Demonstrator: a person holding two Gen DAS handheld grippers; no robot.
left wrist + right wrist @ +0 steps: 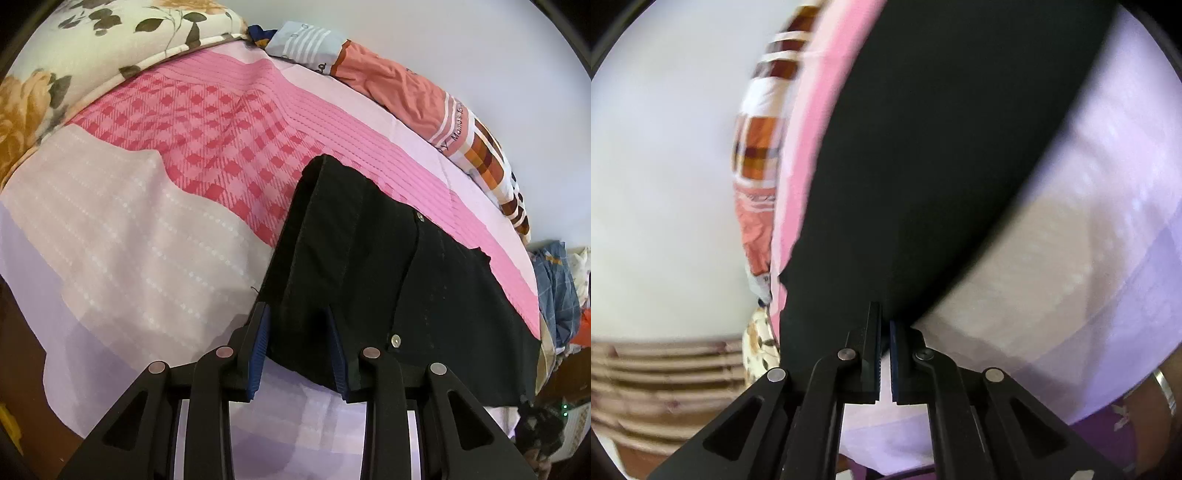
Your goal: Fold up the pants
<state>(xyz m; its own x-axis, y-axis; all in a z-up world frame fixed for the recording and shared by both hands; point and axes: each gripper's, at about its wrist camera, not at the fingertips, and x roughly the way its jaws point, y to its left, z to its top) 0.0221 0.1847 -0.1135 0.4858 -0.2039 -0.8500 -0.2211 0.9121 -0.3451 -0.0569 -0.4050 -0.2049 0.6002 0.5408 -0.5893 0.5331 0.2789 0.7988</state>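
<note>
Black pants (369, 258) lie on a pink and lilac bedspread (207, 140), with metal rivets showing near a pocket. My left gripper (295, 310) is shut on a thick fold at the pants' near edge, which bulges between its blue pads (260, 347) and hangs lifted off the bed. In the blurred right wrist view the pants (923, 147) stretch away as a long dark band over the bedspread (1089, 240). My right gripper (885, 308) is shut, its fingertips pinching the pants' near edge, which is drawn to a point there.
A floral pillow (74, 55) lies at the bed's far left. An orange garment (399, 88) and a checked cloth (491, 162) line the far edge by the white wall. Piled clothes (554, 288) sit off the bed's right side. A person's wrist with a bangle (1163, 387) shows lower right.
</note>
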